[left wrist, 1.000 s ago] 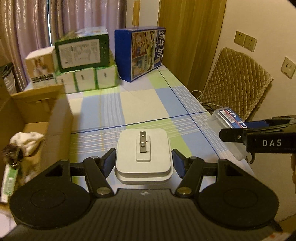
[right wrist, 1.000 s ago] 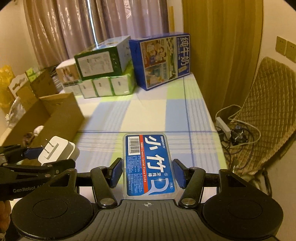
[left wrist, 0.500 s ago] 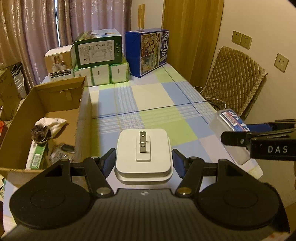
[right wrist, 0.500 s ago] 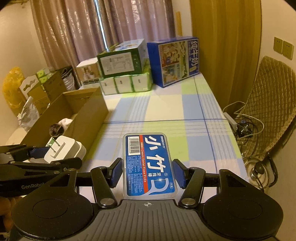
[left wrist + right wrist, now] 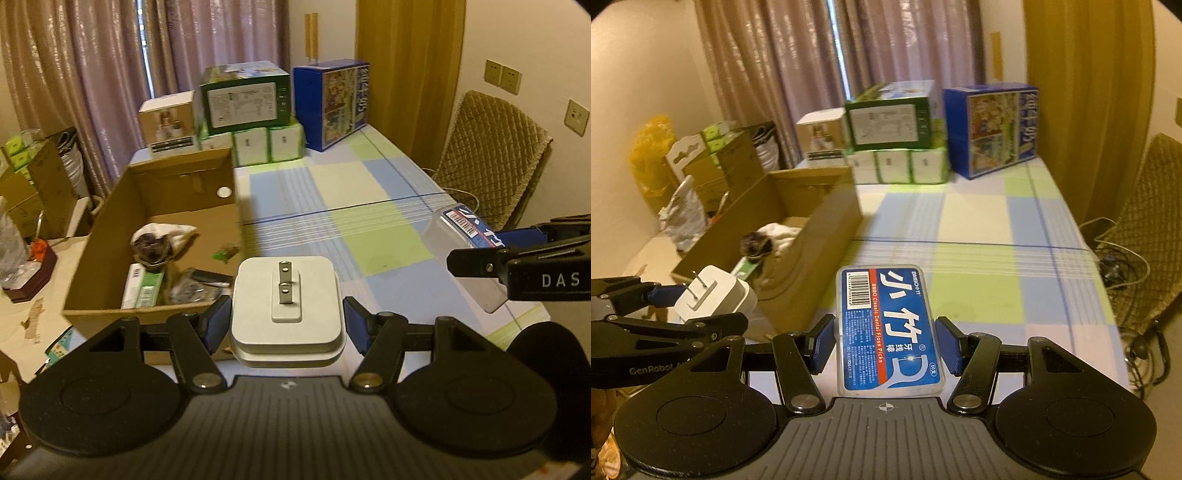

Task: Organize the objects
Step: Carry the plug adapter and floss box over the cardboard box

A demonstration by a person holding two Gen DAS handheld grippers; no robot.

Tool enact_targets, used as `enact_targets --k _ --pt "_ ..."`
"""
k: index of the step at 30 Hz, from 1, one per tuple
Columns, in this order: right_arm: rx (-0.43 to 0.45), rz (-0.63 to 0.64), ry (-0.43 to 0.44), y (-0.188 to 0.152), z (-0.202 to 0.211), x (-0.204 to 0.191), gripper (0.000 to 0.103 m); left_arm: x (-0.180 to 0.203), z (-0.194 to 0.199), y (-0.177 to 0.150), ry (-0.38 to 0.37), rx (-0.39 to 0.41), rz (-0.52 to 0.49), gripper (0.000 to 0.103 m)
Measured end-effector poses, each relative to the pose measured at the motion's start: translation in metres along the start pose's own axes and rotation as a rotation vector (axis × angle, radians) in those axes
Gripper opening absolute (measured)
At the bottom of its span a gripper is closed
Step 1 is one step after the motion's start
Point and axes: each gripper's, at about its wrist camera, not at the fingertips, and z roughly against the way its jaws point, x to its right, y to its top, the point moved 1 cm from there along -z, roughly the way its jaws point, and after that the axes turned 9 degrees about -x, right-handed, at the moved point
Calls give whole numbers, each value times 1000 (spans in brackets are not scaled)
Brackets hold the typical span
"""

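both grippers lifted higher, cardboard box (image 5: 173, 206) contents visible leftward

Over the last 1 second both grippers have risen and drawn back from the table (image 5: 388, 192), and the left one has swung toward the cardboard box (image 5: 110, 229). The box, earlier cut off at the left edge beside the left gripper (image 5: 286, 325), now lies open ahead and left of its fingers, its contents in view. In the right wrist view the box has slid inward, closer to the right gripper (image 5: 886, 341).
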Motion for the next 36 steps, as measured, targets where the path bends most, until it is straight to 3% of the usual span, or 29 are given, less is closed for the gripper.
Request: enact_targets --k 18,36 --pt "-25 123 94 7 -28 -72 55 -66 22 -18 78 -13 91 60" --pt "-67 166 131 18 -61 -103 55 -103 16 -22 95 -37 130 60"
